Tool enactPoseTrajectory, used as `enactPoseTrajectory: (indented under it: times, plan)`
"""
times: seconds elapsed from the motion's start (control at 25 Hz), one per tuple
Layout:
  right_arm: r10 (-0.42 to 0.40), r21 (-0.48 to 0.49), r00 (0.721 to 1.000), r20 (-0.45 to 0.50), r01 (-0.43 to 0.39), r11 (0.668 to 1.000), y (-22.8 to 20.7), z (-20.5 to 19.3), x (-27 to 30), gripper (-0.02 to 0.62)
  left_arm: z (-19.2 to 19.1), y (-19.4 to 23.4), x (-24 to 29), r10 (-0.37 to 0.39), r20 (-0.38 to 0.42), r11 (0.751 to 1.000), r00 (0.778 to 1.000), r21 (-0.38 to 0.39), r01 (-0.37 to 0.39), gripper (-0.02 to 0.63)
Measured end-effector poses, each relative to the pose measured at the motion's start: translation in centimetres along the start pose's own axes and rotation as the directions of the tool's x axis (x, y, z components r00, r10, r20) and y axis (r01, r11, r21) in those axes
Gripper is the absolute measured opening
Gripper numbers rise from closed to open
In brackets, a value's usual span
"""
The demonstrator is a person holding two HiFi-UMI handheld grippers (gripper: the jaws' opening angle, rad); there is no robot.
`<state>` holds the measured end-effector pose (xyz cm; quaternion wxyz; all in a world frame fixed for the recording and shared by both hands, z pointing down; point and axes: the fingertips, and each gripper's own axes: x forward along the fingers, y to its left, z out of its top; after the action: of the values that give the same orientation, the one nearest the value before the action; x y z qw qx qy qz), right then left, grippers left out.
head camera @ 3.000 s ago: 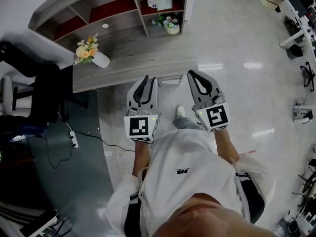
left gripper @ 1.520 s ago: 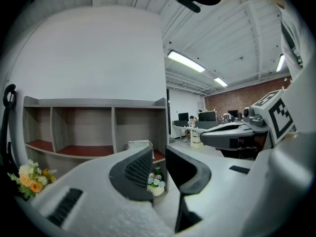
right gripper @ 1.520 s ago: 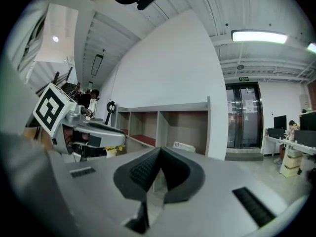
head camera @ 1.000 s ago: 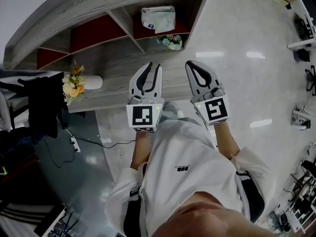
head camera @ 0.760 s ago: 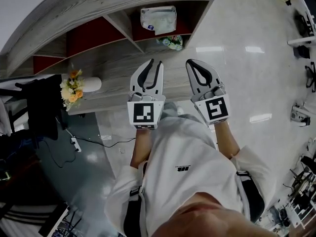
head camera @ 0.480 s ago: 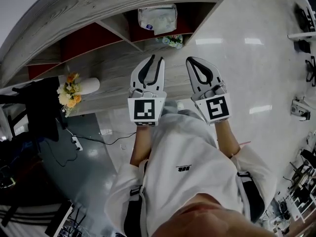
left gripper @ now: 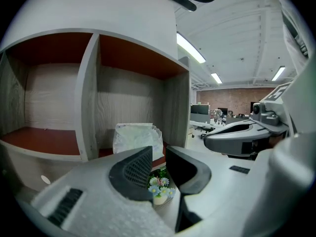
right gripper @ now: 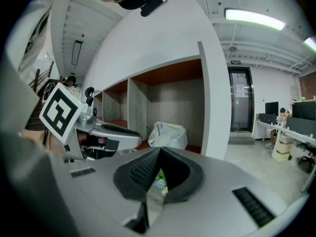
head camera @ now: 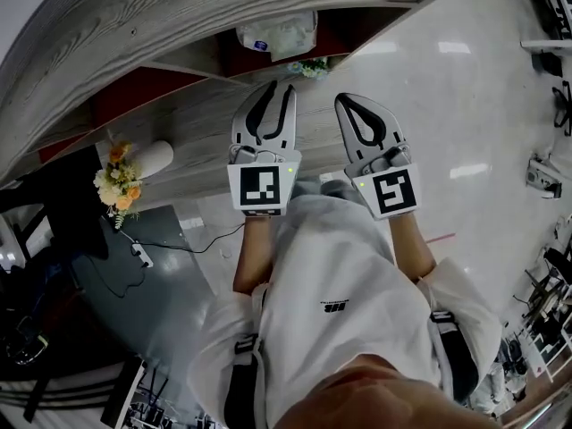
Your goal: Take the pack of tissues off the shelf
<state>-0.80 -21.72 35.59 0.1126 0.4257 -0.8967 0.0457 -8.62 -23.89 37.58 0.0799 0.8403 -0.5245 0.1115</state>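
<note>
Pack of tissues (left gripper: 137,138) is sitting upright on the red floor of the right-end compartment of the shelf (left gripper: 84,98), with neither claw touching it. Left claw (left gripper: 159,152) is hovering in front of the pack and lower down. Its jaws are standing a little apart and nothing is between them. Through that gap a small pot of flowers (left gripper: 159,190) is showing, farther off, on the level beneath the pack. Right claw (right gripper: 159,150) is hovering just beside the left one, short of the shelf, with its jaw tips meeting and gripping nothing. In the head view both claws are pointing toward the shelf over the grey desk (head camera: 192,137), side by side without touching. White vase of flowers (head camera: 125,172) is sitting on the desk off to the left, well apart from both claws.
</note>
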Motion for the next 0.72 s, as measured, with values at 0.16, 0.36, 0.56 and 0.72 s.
enactPoseTrajectory:
  times: [0.16, 0.36, 0.56, 0.72]
  plan:
    - [-0.004, 0.007, 1.000, -0.005, 0.004, 1.000, -0.3, -0.1, 0.6, 0.025, 0.0, 0.4, 1.1, -0.007, -0.008, 1.000, 1.000, 0.002, 0.007, 0.097]
    - [-0.013, 0.019, 1.000, -0.013, 0.013, 1.000, -0.8, -0.2, 1.4, 0.025, -0.3, 1.1, 2.6, -0.011, -0.016, 1.000, 1.000, -0.007, 0.011, 0.103]
    - [-0.023, 0.032, 0.999, -0.023, 0.024, 0.999, -1.3, -0.5, 2.2, 0.025, -0.7, 2.0, 4.0, -0.007, -0.030, 1.000, 1.000, -0.009, 0.006, 0.118]
    - [-0.031, 0.041, 0.999, -0.029, 0.032, 0.999, -1.5, -0.6, 2.5, 0.025, -0.9, 2.6, 4.7, -0.007, -0.038, 1.000, 0.999, -0.013, 0.007, 0.129]
